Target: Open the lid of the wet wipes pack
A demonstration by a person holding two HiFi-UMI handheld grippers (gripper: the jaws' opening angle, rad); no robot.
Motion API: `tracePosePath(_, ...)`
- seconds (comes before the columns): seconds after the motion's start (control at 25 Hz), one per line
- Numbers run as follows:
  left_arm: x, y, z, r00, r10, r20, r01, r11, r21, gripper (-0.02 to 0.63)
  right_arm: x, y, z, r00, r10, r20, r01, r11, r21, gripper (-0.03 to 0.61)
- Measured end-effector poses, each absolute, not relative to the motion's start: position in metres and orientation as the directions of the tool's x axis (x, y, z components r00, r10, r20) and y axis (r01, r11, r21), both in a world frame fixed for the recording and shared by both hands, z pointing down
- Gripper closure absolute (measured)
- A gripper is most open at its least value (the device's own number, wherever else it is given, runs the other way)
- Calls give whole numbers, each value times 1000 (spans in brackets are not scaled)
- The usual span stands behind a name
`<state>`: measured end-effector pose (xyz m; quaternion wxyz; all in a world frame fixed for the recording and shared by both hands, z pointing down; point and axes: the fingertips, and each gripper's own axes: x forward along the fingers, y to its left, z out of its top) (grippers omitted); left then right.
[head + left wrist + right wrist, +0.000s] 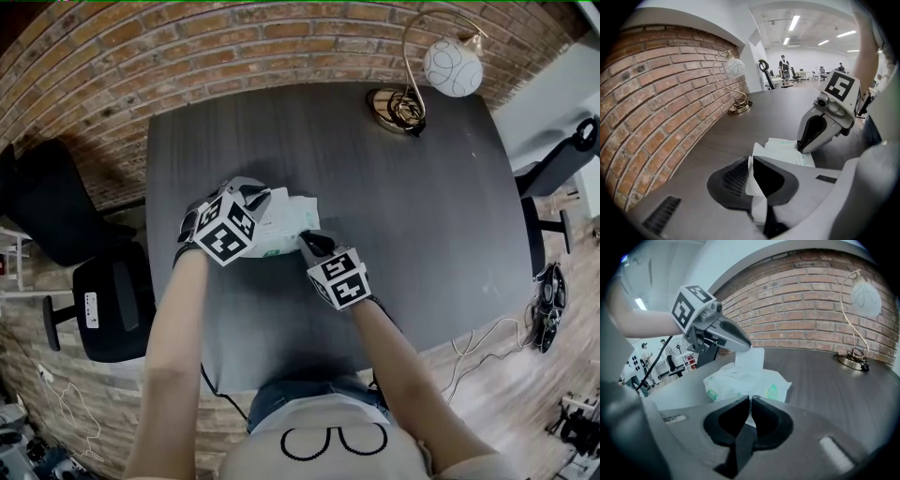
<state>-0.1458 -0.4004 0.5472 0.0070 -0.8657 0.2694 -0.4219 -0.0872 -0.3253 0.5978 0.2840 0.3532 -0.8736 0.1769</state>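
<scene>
The wet wipes pack [291, 223], white with green print, lies on the dark table [422, 206]. My left gripper [265, 199] is shut on the pack's thin white lid flap [752, 180]. In the right gripper view the flap [751, 359] stands lifted above the pack [736, 383], pinched in the left gripper [748, 347]. My right gripper [307, 240] is at the pack's near edge, jaws shut with a sliver of white pack between them [750, 399]. The left gripper view shows the right gripper [802, 147] with its tip down on the pack [787, 150].
A gold lamp with a white globe [452, 66] stands at the table's far right corner, with its base [394, 108] beside it. A brick wall [187, 47] runs behind the table. Black office chairs stand at the left [103, 300] and right [562, 164].
</scene>
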Motion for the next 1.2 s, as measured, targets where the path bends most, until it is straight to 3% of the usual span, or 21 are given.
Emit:
tracePosePath(0.68, -153, -433, 600, 464, -476, 747, -534, -823, -193, 560, -87, -327, 600, -574, -529, 625, -730, 676, -98, 561)
tracePosePath(1.2, -177, -416, 545, 433, -608, 666, -604, -744, -287, 560, -86, -326, 598, -533, -547, 646, -757, 649, -75, 561)
